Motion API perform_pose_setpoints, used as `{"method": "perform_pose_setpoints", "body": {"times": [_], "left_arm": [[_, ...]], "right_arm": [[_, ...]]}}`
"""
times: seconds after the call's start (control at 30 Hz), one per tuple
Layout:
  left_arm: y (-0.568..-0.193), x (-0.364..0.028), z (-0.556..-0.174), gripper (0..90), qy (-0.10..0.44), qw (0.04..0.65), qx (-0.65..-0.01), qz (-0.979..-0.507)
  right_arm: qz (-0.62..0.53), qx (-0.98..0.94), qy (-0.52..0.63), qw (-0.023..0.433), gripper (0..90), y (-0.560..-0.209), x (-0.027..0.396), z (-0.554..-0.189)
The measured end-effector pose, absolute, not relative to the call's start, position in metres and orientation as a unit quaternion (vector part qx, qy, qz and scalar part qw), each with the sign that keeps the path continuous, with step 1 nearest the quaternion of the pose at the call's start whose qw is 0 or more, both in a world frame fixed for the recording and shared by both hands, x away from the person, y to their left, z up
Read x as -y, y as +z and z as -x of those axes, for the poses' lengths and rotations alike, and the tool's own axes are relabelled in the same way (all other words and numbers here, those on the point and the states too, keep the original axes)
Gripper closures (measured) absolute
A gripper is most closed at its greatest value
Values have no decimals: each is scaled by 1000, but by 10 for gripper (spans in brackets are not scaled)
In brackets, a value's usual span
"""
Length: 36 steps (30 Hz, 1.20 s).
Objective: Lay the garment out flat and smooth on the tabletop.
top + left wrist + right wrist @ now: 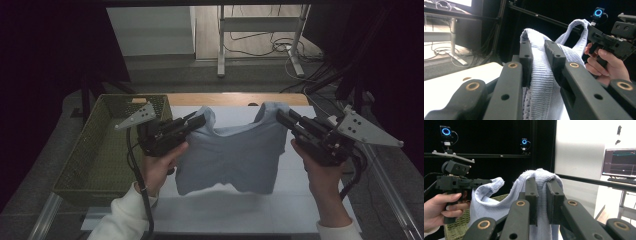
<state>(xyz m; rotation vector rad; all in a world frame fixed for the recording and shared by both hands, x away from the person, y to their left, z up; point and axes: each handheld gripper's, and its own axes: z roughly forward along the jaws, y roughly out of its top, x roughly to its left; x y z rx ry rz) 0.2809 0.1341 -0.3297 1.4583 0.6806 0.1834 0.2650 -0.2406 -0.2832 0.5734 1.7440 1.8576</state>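
Ribbed pale-blue knit top (235, 150), limp between two black tools.

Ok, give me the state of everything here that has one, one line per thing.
Left gripper: shut on one shoulder of the top.
Right gripper: shut on the other shoulder.
Light blue knit top: held up, hanging spread between the grippers, hem off the table.
Woven basket: upright, looks empty.

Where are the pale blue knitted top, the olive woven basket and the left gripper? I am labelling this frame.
pale blue knitted top (235, 157): high view, middle of its hanging front.
olive woven basket (95, 155): high view, its inner floor.
left gripper (200, 120): high view, jaw tips clamped on the top's shoulder.
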Motion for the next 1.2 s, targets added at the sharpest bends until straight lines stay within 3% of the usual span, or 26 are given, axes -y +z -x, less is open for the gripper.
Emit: {"method": "perform_pose_setpoints", "body": {"times": [0.17, 0.4, 0.7, 0.8, 0.83, 0.9, 0.93, 0.97, 1.2], "left_arm": [[-352, -124, -308, 766, 69, 664, -339, -663], [-401, -105, -347, 764, 47, 610, -405, -679], [-409, -105, -363, 736, 66, 600, -429, -672], [-410, -105, -367, 680, 76, 595, -435, -671], [-409, -105, -369, 621, 87, 589, -442, -671], [-408, -107, -372, 389, 97, 581, -459, -665], [-408, -109, -373, 318, 95, 579, -465, -662], [-408, -110, -373, 284, 95, 579, -467, -662], [-404, -115, -365, 269, 90, 570, -451, -681]], "right_arm": [[-244, -660, 660, 262, 809, -297, 241, -287], [-317, -690, 606, 237, 809, -354, 243, -336], [-339, -700, 583, 235, 808, -369, 237, -365], [-337, -707, 575, 237, 783, -370, 232, -372], [-340, -708, 570, 239, 745, -371, 231, -374], [-350, -709, 561, 246, 568, -373, 229, -380], [-360, -705, 555, 254, 484, -374, 228, -382], [-369, -702, 553, 255, 455, -375, 228, -383], [-373, -706, 554, 237, 421, -383, 231, -380]]}}
